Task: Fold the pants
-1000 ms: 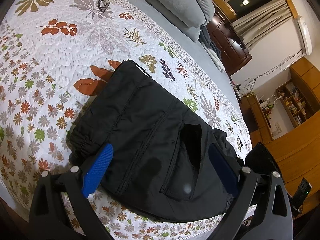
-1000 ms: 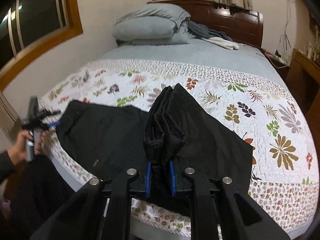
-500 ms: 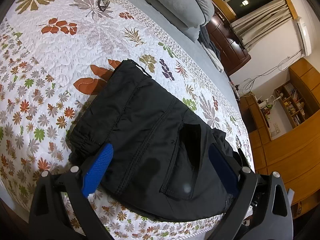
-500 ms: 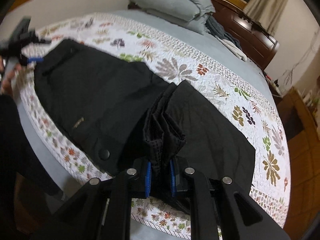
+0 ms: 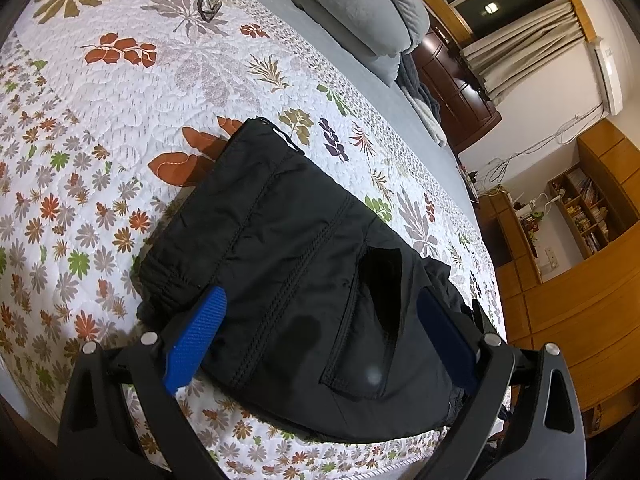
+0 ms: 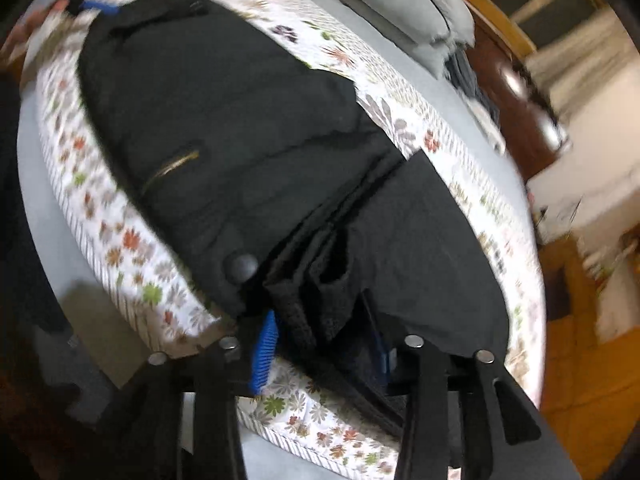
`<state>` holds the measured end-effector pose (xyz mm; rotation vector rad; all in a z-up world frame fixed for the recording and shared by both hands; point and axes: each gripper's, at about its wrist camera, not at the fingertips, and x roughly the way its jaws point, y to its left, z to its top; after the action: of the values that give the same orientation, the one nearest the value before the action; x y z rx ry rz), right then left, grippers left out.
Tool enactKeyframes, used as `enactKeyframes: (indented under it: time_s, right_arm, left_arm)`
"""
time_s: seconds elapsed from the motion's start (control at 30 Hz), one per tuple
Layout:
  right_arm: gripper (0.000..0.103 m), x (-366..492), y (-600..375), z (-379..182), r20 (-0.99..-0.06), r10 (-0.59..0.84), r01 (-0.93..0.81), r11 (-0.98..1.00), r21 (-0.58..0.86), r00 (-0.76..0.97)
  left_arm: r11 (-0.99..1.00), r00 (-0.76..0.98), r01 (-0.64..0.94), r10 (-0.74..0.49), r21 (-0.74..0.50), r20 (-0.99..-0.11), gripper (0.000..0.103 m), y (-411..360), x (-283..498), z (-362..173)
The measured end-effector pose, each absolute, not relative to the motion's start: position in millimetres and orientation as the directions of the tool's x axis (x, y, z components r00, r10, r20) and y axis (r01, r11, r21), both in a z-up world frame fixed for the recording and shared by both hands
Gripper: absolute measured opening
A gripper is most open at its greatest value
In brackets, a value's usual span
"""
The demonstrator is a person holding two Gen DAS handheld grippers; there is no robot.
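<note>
The pants are black cloth, matt with a faint sheen, and you can see raised double stitching running down the seams plus a smooth round snap and a brassy metal zip. The quilt under them is white stitched cotton-looking fabric, puckered and matt, printed with leaves. Left gripper is matt black plastic with shiny metal screw heads, and its pads are blue ribbed rubber. Same finish on the right gripper. Pillow looks like soft grey fleece. Headboard is glossy dark wood, the shelves lighter varnished wood.
</note>
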<state>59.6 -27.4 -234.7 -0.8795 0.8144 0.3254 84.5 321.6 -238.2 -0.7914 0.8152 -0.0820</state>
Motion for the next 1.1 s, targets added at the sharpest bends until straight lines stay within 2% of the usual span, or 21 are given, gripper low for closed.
enactKeyframes:
  time_s: [0.27, 0.4, 0.53, 0.8, 0.9, 1.07, 1.1]
  right_arm:
    - [0.045, 35, -34, -207, -0.708, 0.013, -0.573, 0.598, -0.56, 0.706]
    - [0.045, 51, -57, -181, -0.727, 0.081, -0.535, 0.733, -0.42, 0.682]
    - [0.045, 86, -77, -192, -0.754, 0.007, -0.469, 0.786, -0.402, 0.657]
    - [0.038, 95, -63, -223, -0.799, -0.028, -0.54, 0.722, -0.432, 0.601]
    - [0.038, 100, -69, -210, -0.832, 0.008, -0.573, 0.728, -0.375, 0.555]
    - [0.06, 134, -69, -152, -0.886, 0.161, -0.663, 0.723, -0.195, 0.436]
    - [0.061, 141, -65, -145, -0.89, 0.186, -0.677, 0.716, -0.167, 0.416]
  left_arm:
    - [0.709, 0.702, -0.218, -0.363, -0.671, -0.613, 0.096, 323, 82, -238]
    - [0.708, 0.701, -0.214, -0.369, -0.673, -0.61, 0.096, 323, 82, -238]
    - [0.71, 0.701, -0.211, -0.37, -0.672, -0.61, 0.096, 323, 81, -238]
    - [0.704, 0.703, -0.208, -0.375, -0.679, -0.604, 0.096, 323, 80, -237]
    - [0.681, 0.708, -0.241, -0.364, -0.691, -0.605, 0.096, 326, 74, -230]
    - [0.592, 0.772, -0.257, -0.349, -0.763, -0.531, 0.097, 334, 50, -210]
    - [0.576, 0.779, -0.263, -0.346, -0.774, -0.522, 0.097, 337, 45, -209]
